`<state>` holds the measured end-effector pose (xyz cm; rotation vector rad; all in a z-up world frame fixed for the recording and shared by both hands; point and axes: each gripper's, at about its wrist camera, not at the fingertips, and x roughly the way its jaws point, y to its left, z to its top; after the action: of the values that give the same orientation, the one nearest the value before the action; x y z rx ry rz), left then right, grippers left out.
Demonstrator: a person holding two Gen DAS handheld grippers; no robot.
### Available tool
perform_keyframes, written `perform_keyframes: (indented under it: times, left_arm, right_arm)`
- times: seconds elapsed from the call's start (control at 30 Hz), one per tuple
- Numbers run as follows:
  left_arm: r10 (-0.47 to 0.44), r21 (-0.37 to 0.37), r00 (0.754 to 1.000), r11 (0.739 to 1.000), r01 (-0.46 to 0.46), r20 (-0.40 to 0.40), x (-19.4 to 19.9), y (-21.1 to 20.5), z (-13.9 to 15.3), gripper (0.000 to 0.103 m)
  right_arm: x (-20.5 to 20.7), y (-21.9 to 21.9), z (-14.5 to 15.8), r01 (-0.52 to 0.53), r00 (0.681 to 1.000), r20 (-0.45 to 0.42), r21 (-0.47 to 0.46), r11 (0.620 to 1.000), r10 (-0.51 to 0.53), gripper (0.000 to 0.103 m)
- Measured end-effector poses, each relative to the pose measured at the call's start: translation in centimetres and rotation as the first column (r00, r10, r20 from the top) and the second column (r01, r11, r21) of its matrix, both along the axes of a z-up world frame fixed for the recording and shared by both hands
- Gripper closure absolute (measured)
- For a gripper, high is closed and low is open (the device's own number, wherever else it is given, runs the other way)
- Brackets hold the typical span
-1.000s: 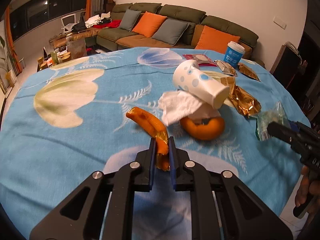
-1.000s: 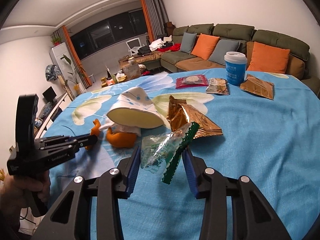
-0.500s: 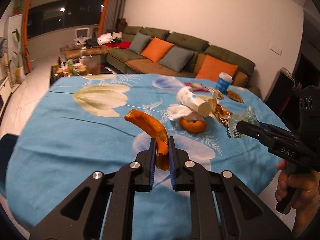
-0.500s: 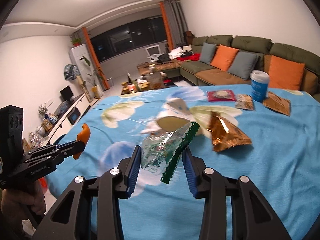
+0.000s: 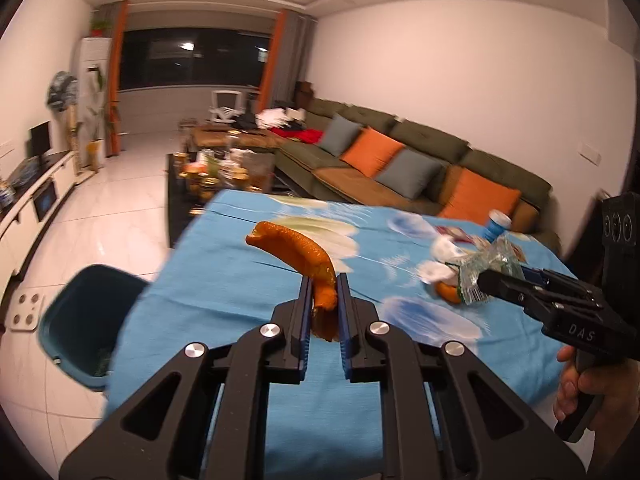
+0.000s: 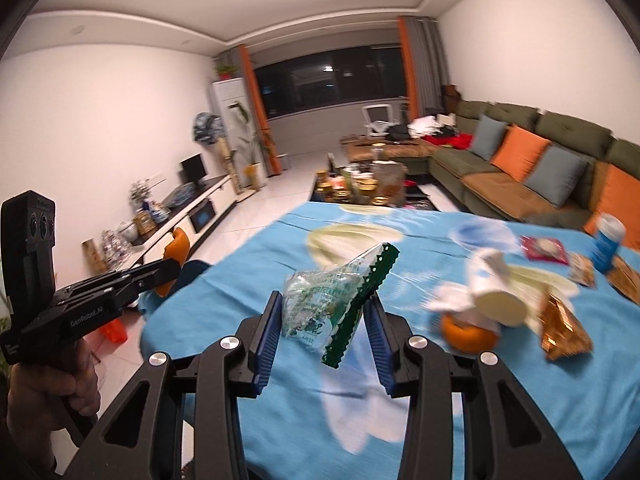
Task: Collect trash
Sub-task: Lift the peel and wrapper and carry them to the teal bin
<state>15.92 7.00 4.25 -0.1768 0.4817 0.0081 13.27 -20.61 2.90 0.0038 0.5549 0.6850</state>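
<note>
My left gripper is shut on a curved orange peel and holds it up above the blue tablecloth. My right gripper is shut on a clear and green plastic wrapper, also lifted off the table. It shows in the left wrist view at the right with the wrapper. A dark teal bin stands on the floor left of the table. A tipped paper cup, a white tissue, an orange fruit and a gold wrapper lie on the table.
A blue cup, a red packet and more snack packets stand at the table's far side. A green sofa with orange cushions lies behind. A cluttered coffee table and white tile floor are to the left.
Both grippers have lifted and swung left with their loads. The view has turned toward the table's left edge, and the teal bin on the floor has come into sight.
</note>
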Motion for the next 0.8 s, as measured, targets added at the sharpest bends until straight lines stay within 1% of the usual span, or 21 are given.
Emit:
perform_keyframes:
  times: [0.13,0.23,0.4,0.6,0.73,0.8]
  left_arm:
    - [0.091,-0.002,0.996,0.996,-0.091,0.021,-2.6,3.9,0.7,0.091]
    - [0.148,-0.005,0.989,0.989,-0.148,0.023,-3.7,6.1,1.0,0.091]
    - [0.246,-0.008,0.969,0.969,-0.246,0.015,-5.7,10.0,1.0,0.091]
    - [0.341,-0.009,0.94,0.94,-0.341,0.006,-7.9,14.7,0.8,0.091]
    - [0.387,-0.016,0.922,0.922,-0.387,-0.022,-8.5,18.0,0.1,0.091]
    - [0.4,-0.018,0.916,0.916,-0.401,-0.036,-8.6,19.4,-0.4,0.091]
  right_arm:
    - [-0.1,3.6,0.6,-0.079,0.997,0.014,-0.012,0.997,0.079,0.064]
    - [-0.2,6.0,1.0,-0.128,0.992,0.02,-0.02,0.992,0.128,0.064]
    - [0.0,10.7,1.4,-0.221,0.975,0.019,-0.038,0.975,0.222,0.065]
    - [0.5,17.1,1.8,-0.333,0.943,0.007,-0.056,0.941,0.333,0.065]
    - [1.3,22.4,1.1,-0.408,0.913,-0.035,-0.079,0.91,0.406,0.065]
    - [1.5,24.4,0.6,-0.434,0.901,-0.057,-0.091,0.896,0.43,0.065]
